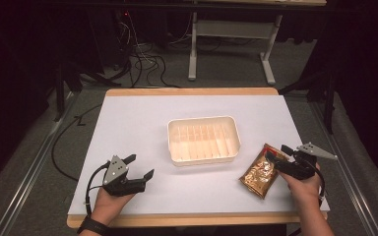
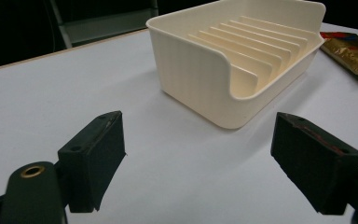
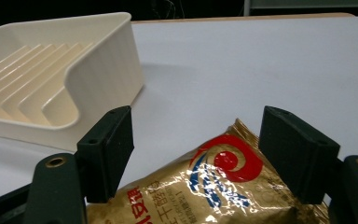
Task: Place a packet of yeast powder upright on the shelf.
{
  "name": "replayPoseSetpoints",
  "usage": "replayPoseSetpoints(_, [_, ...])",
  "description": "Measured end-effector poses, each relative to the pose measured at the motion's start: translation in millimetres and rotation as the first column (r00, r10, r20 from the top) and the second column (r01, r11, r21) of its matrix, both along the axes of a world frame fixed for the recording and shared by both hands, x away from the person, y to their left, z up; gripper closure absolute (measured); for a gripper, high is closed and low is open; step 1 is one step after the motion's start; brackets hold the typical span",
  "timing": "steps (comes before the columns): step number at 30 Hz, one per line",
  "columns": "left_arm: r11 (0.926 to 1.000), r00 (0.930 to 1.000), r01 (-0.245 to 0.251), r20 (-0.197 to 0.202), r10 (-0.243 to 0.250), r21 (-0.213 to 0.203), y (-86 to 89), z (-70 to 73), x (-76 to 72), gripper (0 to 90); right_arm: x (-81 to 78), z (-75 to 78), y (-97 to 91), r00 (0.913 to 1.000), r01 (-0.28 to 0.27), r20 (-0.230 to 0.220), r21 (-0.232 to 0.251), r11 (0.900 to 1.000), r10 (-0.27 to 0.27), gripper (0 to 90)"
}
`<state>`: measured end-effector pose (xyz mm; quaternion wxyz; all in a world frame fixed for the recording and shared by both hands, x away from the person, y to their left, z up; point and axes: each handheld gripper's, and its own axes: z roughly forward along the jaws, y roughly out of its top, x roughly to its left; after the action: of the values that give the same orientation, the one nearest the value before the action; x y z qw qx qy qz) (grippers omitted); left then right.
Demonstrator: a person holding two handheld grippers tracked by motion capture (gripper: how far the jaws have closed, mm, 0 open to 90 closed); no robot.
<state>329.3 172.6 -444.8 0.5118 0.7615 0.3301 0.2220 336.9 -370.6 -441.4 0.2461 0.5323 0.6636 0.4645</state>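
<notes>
A cream plastic tray [image 1: 236,132] with ribbed dividers stands mid-table; its near corner wall [image 2: 200,79] faces the left gripper view, and its side wall [image 3: 107,65] shows at the left of the right gripper view. A gold snack packet [image 1: 262,176] with a red swirl lies flat to the tray's right, also seen as packet [image 3: 214,186] and packet [image 2: 352,51]. My right gripper [image 1: 277,156] is open, its jaws either side of the packet's far end [image 3: 196,154]. My left gripper [image 1: 141,166] is open over bare table at the front left [image 2: 198,154].
The white table top [image 1: 138,123] has a wooden edge [image 1: 192,91] at the far side. Cables [image 1: 142,61] and a desk frame [image 1: 231,34] lie on the floor beyond. Metal rails [image 1: 29,172] run along both sides of the table.
</notes>
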Motion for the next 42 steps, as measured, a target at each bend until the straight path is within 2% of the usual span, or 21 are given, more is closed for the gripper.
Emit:
replayPoseSetpoints(12, [1.0000, 1.0000, 0.003, -0.001, -0.003, 0.002, -0.3, -0.4, 0.1, 17.9, 1.2, -8.5, -23.7, 0.9966, 0.075, -0.036, 0.038, 0.9964, -0.074, 28.2])
replayPoseSetpoints(15, [1.0000, 1.0000, 0.005, -0.002, -0.005, 0.003, -0.5, -0.5, 0.1, 17.9, 2.1, -13.5, -32.1, 0.9927, 0.103, -0.070, 0.073, 0.9919, -0.098, 28.1])
replayPoseSetpoints(23, [1.0000, 1.0000, 0.007, -0.005, -0.006, 0.005, -1.1, -0.9, 0.2, 18.0, 3.4, -19.8, -45.0, 0.9861, 0.139, -0.109, 0.128, 0.9820, -0.126, 28.0])
replayPoseSetpoints(24, [1.0000, 1.0000, 0.007, -0.005, -0.007, 0.006, -1.2, -1.0, 0.2, 18.1, 3.7, -20.9, -47.2, 0.9847, 0.146, -0.116, 0.141, 0.9792, -0.130, 27.8])
replayPoseSetpoints(26, [0.9999, 1.0000, 0.008, -0.006, -0.008, 0.007, -1.5, -1.1, 0.1, 18.1, 5.4, -24.7, -54.6, 0.9801, 0.166, -0.141, 0.196, 0.9663, -0.140, 27.7])
replayPoseSetpoints(27, [1.0000, 1.0000, 0.008, -0.005, -0.008, 0.006, -1.6, -1.2, 0.0, 18.1, 5.4, -24.7, -54.6, 0.9801, 0.166, -0.141, 0.196, 0.9663, -0.140, 27.7])
replayPoseSetpoints(30, [1.0000, 1.0000, 0.007, -0.006, -0.007, 0.007, -1.6, -1.3, -0.2, 18.1, 7.7, -28.6, -59.5, 0.9763, 0.178, -0.163, 0.227, 0.9576, -0.142, 27.6])
replayPoseSetpoints(31, [1.0000, 1.0000, 0.007, -0.006, -0.007, 0.007, -1.7, -1.5, -0.2, 18.1, 9.5, -30.9, -61.7, 0.9713, 0.190, -0.188, 0.242, 0.9516, -0.146, 28.1])
replayPoseSetpoints(32, [0.9999, 1.0000, 0.007, -0.006, -0.007, 0.010, -1.7, -1.6, -0.1, 18.1, 9.5, -30.9, -61.7, 0.9713, 0.190, -0.188, 0.242, 0.9516, -0.146, 28.1])
replayPoseSetpoints(34, [0.9998, 0.9999, 0.010, -0.009, -0.010, 0.014, -2.2, -1.8, -0.2, 18.2, 10.7, -32.8, -63.8, 0.9659, 0.206, -0.209, 0.268, 0.9410, -0.152, 29.2])
replayPoseSetpoints(35, [0.9998, 0.9999, 0.011, -0.009, -0.011, 0.015, -2.3, -1.9, -0.1, 18.2, 11.4, -34.1, -65.1, 0.9611, 0.220, -0.230, 0.297, 0.9292, -0.154, 30.0])
replayPoseSetpoints(37, [0.9998, 0.9999, 0.011, -0.009, -0.011, 0.015, -3.0, -2.2, -0.2, 18.2, 12.6, -36.4, -67.9, 0.9595, 0.220, -0.242, 0.325, 0.9197, -0.144, 30.8])
replayPoseSetpoints(39, [0.9998, 0.9999, 0.011, -0.009, -0.011, 0.017, -3.4, -2.4, -0.1, 18.2, 13.5, -38.2, -69.6, 0.9518, 0.238, -0.270, 0.353, 0.9047, -0.145, 31.9])
replayPoseSetpoints(40, [0.9998, 0.9999, 0.013, -0.010, -0.013, 0.018, -3.5, -2.5, -0.1, 18.2, 13.8, -39.0, -70.3, 0.9482, 0.246, -0.282, 0.358, 0.9010, -0.147, 32.1])
replayPoseSetpoints(42, [0.9997, 0.9999, 0.013, -0.010, -0.013, 0.018, -3.6, -2.6, -0.1, 18.2, 14.3, -40.1, -71.3, 0.9494, 0.244, -0.278, 0.361, 0.9001, -0.146, 32.4])
